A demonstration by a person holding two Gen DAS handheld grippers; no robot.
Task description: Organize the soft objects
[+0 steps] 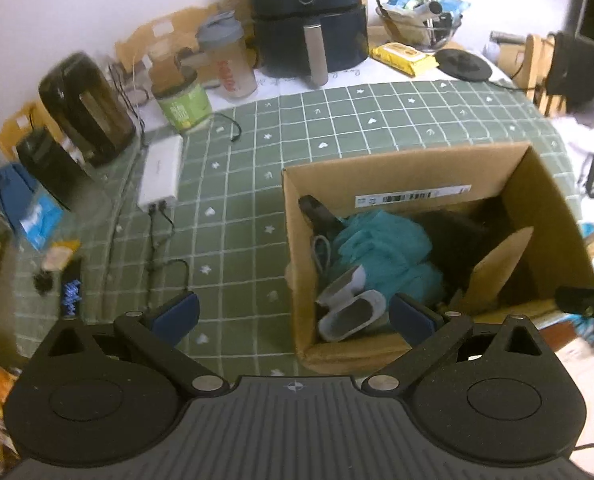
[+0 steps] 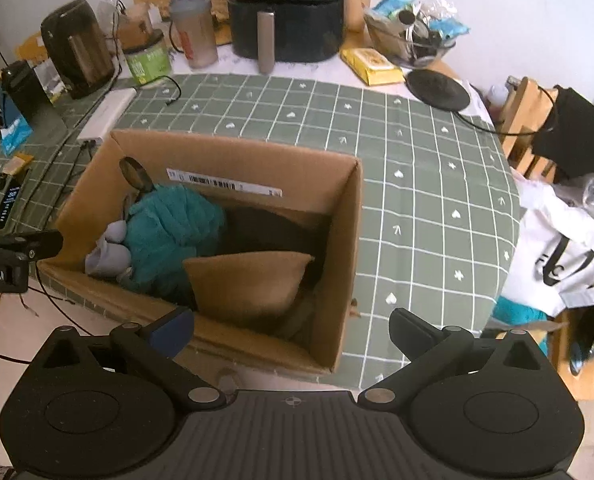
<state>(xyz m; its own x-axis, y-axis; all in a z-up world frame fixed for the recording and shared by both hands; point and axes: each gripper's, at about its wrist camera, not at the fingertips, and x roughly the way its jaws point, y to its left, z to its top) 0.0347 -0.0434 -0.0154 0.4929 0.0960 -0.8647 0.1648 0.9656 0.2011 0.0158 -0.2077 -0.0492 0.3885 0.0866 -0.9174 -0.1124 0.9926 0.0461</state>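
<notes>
An open cardboard box stands on the green checked tablecloth. Inside lie a teal fluffy cloth, a pair of grey slippers, a dark soft item and a brown folded flap or cushion. My left gripper is open and empty, above the box's near left corner. My right gripper is open and empty, above the box's near wall.
At the back of the table stand an air fryer, a shaker bottle, a green jar, a black kettle, a white power strip with cables, a yellow packet and a white bag at the right.
</notes>
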